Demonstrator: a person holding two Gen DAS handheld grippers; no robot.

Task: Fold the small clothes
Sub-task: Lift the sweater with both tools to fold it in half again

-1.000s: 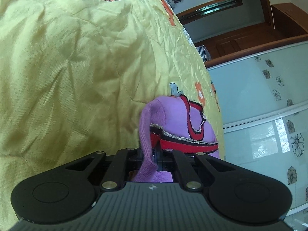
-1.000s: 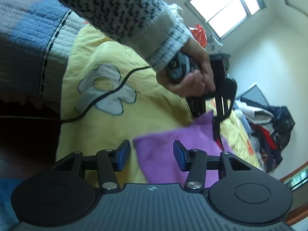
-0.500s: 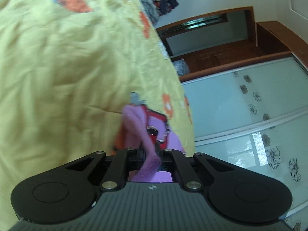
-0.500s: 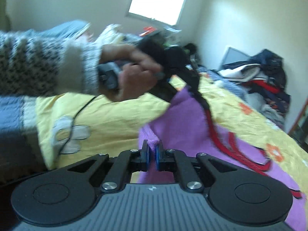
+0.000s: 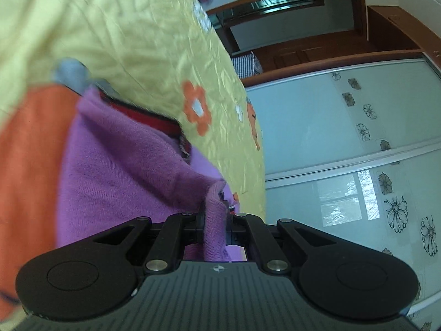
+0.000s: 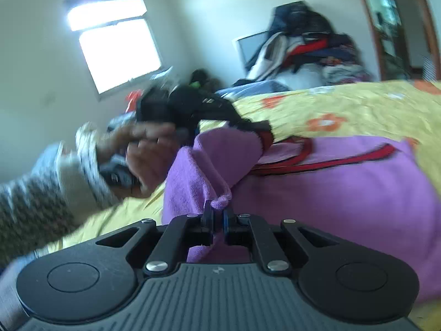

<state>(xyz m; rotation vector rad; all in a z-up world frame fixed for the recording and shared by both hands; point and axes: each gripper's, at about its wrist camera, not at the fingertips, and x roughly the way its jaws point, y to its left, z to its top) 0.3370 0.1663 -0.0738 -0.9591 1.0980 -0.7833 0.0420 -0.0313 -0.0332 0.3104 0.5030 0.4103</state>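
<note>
The fold is barely begun. The left gripper (image 5: 215, 220) and right gripper (image 6: 217, 216) each have their fingers pinched tight on an edge of the purple garment (image 6: 344, 187), which lies mostly spread at frame centre on the yellow bed quilt (image 5: 124, 35), one end lifted and bunched.

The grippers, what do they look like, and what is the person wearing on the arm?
Each gripper, left gripper and right gripper, is black, with two linkage arms joined by silver pins, round discs at both sides and a grey ribbed body bearing a small white mark. The right one's finger pads are blue. The sleeve is a black-and-white flecked knit with a pale ribbed cuff.
</note>
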